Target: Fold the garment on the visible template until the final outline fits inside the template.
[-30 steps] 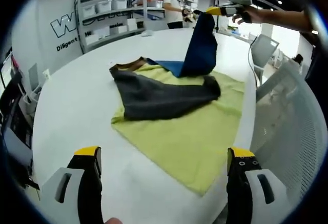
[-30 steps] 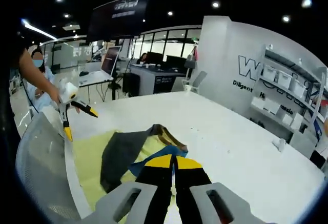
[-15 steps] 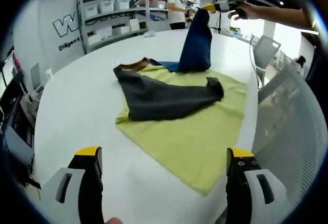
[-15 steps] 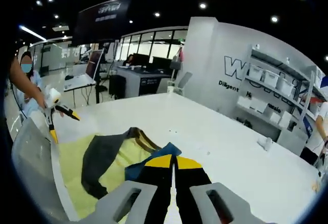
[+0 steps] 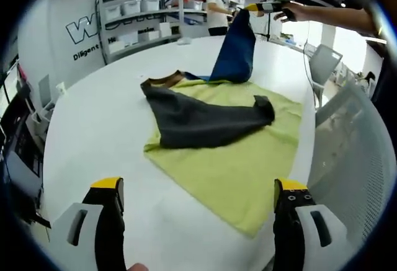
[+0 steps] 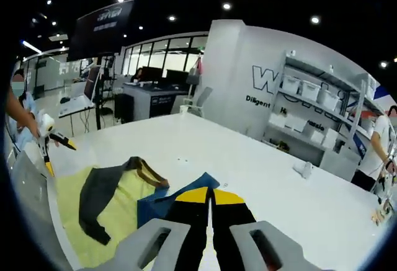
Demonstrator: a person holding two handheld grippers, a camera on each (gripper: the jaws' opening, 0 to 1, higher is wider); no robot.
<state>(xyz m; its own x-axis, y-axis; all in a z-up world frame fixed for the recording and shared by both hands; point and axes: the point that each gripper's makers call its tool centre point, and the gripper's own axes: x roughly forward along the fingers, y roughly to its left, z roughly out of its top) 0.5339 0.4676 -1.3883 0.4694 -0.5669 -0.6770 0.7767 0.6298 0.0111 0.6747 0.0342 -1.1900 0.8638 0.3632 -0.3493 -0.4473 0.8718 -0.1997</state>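
The garment (image 5: 205,119), dark grey with a blue part, is spread over the yellow-green template (image 5: 248,159) on the white tabletop (image 5: 93,128). Its blue part is lifted, pinched by the right tongs (image 6: 209,204), which are pressed together on it. The left tongs (image 5: 198,190) are spread apart, holding nothing, near the template's edge.

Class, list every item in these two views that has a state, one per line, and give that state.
left gripper: open, fingers wide apart, holding nothing.
right gripper: shut on the garment's blue part, raised above the table.
garment: dark part lies flat on the template; blue part lifted and hanging.
template: spread flat on the table, partly covered.
table: white, bears template and garment.
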